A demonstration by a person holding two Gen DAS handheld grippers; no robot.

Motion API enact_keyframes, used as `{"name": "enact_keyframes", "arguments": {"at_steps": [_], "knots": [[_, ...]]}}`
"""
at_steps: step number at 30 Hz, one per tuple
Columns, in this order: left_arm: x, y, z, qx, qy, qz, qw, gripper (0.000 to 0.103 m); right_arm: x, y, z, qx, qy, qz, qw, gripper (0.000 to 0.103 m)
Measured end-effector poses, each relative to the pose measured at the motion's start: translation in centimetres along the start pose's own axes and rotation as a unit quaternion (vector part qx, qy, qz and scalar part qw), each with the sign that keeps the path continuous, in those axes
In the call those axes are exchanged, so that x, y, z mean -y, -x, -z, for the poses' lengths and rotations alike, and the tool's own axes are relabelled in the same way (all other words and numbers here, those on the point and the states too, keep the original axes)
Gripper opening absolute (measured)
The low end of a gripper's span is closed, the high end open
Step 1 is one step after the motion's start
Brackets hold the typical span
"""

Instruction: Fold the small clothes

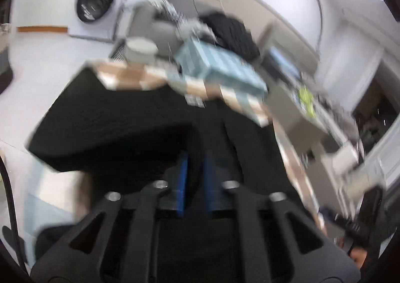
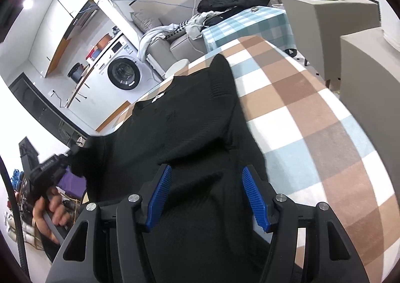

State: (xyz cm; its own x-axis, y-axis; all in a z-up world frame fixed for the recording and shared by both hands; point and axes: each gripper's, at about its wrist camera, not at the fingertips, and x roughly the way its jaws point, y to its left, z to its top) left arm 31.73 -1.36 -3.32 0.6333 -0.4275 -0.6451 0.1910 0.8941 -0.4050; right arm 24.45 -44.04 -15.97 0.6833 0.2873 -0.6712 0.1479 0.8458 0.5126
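1. Right wrist view: the black garment [image 2: 190, 118] lies partly spread on the checked cloth [image 2: 312, 118], beneath and ahead of the right gripper [image 2: 207, 183], whose jaws stand wide.
2. The left gripper [image 1: 195, 170], jaws narrow, seems to pinch a lifted edge.
3. Folding looks barely begun.

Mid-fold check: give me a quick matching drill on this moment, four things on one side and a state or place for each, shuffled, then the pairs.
Things:
1. left gripper
2. right gripper
3. black garment
4. washing machine

States or places:
A. spread on the checked tablecloth
B. jaws apart, hovering over black fabric
C. against the far wall, door shut
D. closed on the garment's edge, off the table's side

Pairs: 1-D, 2-B, 3-A, 4-C
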Motion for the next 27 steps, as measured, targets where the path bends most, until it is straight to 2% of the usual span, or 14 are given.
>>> {"name": "enact_keyframes", "arguments": {"at_steps": [1, 3, 6, 11, 16, 20, 21, 22, 24, 27], "knots": [[0.3, -0.4, 0.5, -0.007, 0.002, -0.010, 0.9999, 0.043, 0.2, 0.3, 0.0, 0.001, -0.002, 0.003, 1.000, 0.060], [-0.7, -0.2, 1.7, -0.001, 0.013, -0.017, 0.9998, 0.047, 0.8, 0.9, 0.1, 0.004, -0.004, 0.005, 1.000, 0.060], [-2.2, 0.3, 2.3, -0.001, 0.030, -0.027, 0.9992, 0.048, 1.5, 1.5, 0.3, 0.009, -0.006, 0.011, 1.000, 0.062], [-7.2, -0.5, 3.7, -0.003, 0.059, -0.083, 0.9948, 0.048, 2.4, 1.2, 0.4, 0.003, -0.017, 0.009, 1.000, 0.062], [-13.9, -2.3, 3.7, 0.000, 0.151, -0.134, 0.9795, 0.048, 2.2, 1.2, 0.8, -0.003, -0.008, 0.003, 1.000, 0.063], [-17.2, -4.9, 2.2, -0.001, 0.176, -0.178, 0.9682, 0.048, 2.7, 1.1, 0.6, -0.009, -0.007, 0.013, 1.000, 0.063], [-17.8, -5.6, 1.8, -0.001, 0.176, -0.186, 0.9667, 0.041, 2.9, 1.0, 0.5, -0.011, -0.008, 0.016, 1.000, 0.063], [-18.3, -6.2, 1.4, -0.002, 0.174, -0.192, 0.9660, 0.022, 3.1, 1.0, 0.4, -0.012, -0.009, 0.018, 1.000, 0.063], [-18.7, -7.3, 0.8, -0.008, 0.166, -0.185, 0.9685, 0.009, 3.4, 0.8, 0.2, -0.013, -0.012, 0.023, 1.000, 0.063], [-17.4, -7.6, -0.5, 0.007, 0.146, -0.165, 0.9754, 0.006, 3.8, 0.5, 0.0, -0.015, -0.018, 0.025, 0.999, 0.063]]}}
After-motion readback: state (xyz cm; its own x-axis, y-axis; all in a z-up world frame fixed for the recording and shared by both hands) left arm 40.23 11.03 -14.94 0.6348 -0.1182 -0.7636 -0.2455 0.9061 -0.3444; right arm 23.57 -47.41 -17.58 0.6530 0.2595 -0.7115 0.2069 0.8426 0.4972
